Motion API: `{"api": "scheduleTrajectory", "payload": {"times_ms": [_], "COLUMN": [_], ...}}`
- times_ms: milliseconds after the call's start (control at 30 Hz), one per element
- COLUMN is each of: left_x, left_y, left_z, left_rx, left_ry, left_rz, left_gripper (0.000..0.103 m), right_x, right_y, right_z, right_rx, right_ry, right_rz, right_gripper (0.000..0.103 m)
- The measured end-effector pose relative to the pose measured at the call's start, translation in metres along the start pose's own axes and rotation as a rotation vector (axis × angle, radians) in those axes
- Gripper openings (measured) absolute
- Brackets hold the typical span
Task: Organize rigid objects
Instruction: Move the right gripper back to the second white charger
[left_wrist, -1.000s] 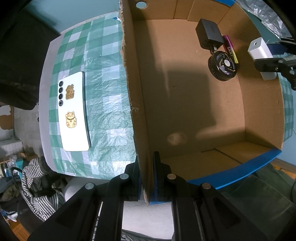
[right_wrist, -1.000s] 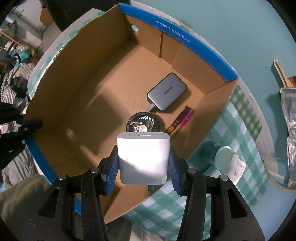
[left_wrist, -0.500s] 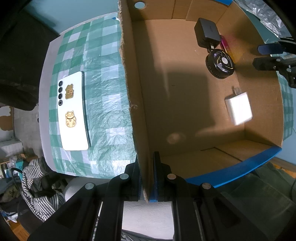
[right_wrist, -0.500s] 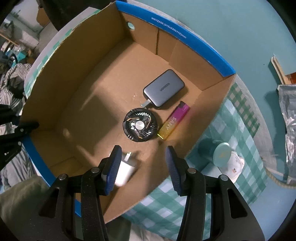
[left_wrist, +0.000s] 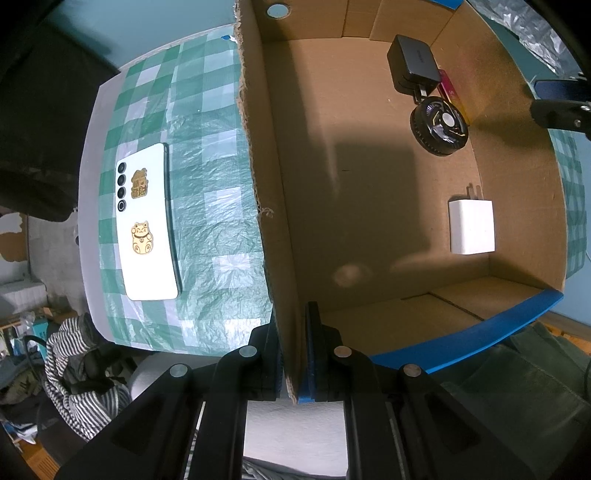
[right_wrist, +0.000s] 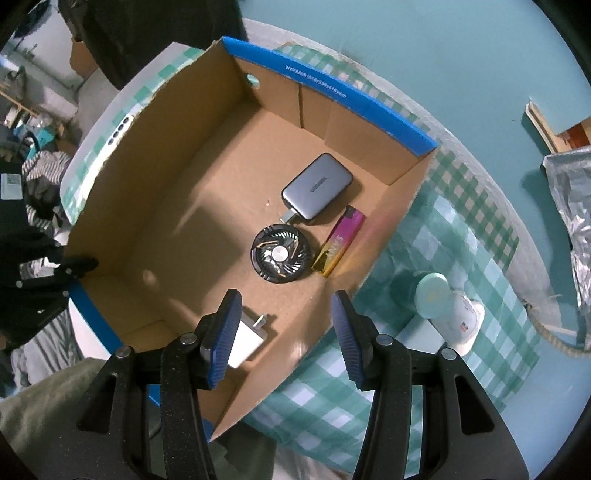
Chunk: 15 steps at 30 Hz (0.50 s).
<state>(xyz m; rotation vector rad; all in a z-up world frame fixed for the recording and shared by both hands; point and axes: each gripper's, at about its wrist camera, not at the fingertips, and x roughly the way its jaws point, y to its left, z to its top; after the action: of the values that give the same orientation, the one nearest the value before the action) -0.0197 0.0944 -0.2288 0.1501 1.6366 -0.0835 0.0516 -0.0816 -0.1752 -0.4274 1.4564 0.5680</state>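
Right gripper (right_wrist: 286, 330) empty, fingers (right_wrist: 341, 332) opening above the box (right_wrist: 325, 92); charger (right_wrist: 245, 343) lies under the left finger. Left gripper (left_wrist: 293, 349) clenched on box wall. Lift clear without brushing the rim, then fetch the phone (left_wrist: 146, 221).

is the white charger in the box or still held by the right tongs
In the box. The white charger lies flat on the cardboard box floor, prongs showing. The right tongs are opening above it with nothing between them.

Right gripper (right_wrist: 286, 326) released white charger (left_wrist: 471, 226) into box (left_wrist: 373, 321).
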Motion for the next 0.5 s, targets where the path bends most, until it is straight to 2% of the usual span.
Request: {"api": "scheduleTrajectory", "payload": {"times_ms": [367, 500], "left_x": [-0.001, -0.001], "left_y": [0.003, 0.003], "left_z": [-0.002, -0.002], "left_rx": [0.003, 0.001], "left_ry": [-0.006, -0.007], "left_rz": [-0.002, -0.004], "left_gripper": [0.009, 0.009], "right_x": [-0.021, -0.026], "right_y": [-0.022, -0.032], "right_z": [-0.015, -0.025], "right_rx": [0.077, 0.103], "right_ry": [-0.034, -0.048], "right_rz": [-0.002, -0.012], "right_gripper": [0.054, 0.061]}}
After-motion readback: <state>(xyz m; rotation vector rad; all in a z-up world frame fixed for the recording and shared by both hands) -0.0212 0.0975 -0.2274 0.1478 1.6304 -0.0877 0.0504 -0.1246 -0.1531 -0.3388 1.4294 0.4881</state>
